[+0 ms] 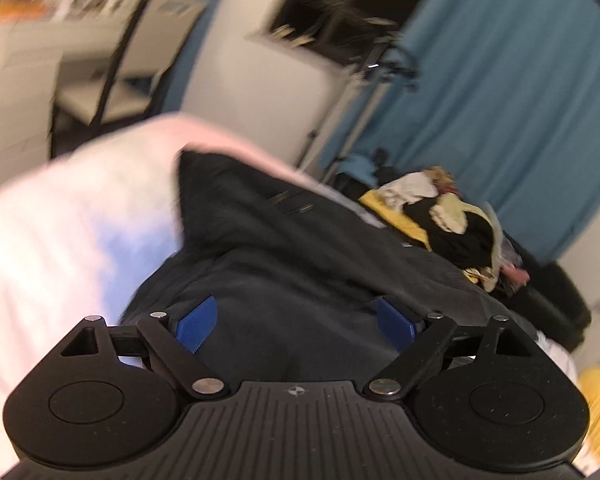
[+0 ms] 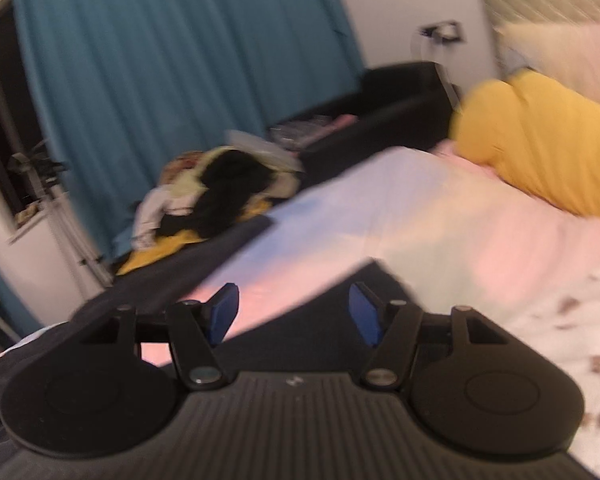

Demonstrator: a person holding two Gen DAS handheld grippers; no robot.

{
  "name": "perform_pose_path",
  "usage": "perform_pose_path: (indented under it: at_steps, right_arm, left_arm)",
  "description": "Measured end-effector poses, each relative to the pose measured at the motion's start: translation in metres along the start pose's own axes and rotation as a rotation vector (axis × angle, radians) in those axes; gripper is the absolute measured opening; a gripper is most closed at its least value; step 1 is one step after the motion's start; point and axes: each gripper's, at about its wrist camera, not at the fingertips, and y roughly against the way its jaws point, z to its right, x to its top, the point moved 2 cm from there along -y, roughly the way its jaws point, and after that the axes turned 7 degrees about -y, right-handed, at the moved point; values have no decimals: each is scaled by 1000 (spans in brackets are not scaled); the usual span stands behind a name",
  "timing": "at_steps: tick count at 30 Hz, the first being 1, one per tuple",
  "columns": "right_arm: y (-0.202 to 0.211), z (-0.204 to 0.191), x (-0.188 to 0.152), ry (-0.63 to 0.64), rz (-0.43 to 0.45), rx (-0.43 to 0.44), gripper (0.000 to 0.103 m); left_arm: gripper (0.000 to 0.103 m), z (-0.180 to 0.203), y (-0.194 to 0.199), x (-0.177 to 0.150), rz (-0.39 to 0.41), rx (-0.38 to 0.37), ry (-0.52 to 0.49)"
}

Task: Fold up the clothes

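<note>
teal curtain [image 2: 172, 60] behind clothes heap [image 2: 216, 188] (blurred)

Bed sheet [image 2: 440, 216] open w/ room to pass; clothes pile [image 2: 220, 184] blocks its far edge, yellow pillow [image 2: 540, 148] its head end.

We look from each wrist, tilted down, close over the bed [image 1: 40, 240]; both views share the clothes pile [image 1: 440, 216] and teal curtain [image 2: 160, 60].
</note>
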Motion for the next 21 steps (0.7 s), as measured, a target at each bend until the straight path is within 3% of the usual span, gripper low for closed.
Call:
perform_pose_path:
  at_steps: [7,11,17,21]
  right_arm:
    - [2,-104,-22,91,-33,157,63]
    - [-4,-139,-49,107,-61,236,63]
    - [-29,-147,-87,125,-134,270,63]
    - [-41,-147,-90,129,-138,268,63]
  left_arm:
    - [89,103,-25,8,72,-59,-187]
    - [89,152,-48,-4,96,-107,-294]
    - [88,207,-89,-33,98,-154,-449]
    - [88,220,-116,-56,63,-182,-466]
